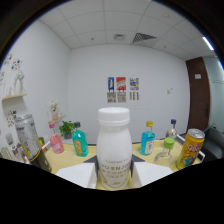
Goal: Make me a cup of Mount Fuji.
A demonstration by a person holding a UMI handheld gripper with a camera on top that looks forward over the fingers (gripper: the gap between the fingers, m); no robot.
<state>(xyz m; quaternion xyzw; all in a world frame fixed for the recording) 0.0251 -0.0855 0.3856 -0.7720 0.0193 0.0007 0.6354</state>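
Evidently lifted for pouring, the white bottle (pixel 113 148) sits clamped between the fingers (pixel 113 176), which press both its sides. Beyond them, on the counter (pixel 150 148), wait blue bottles, a pink one and cans.

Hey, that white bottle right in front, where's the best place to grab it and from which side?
Probably the white bottle's straight lower body, below the shoulder and cap, coming in level from the front. It stands upright between the gripper's fingers already, and its parallel sides should suit flat pads.
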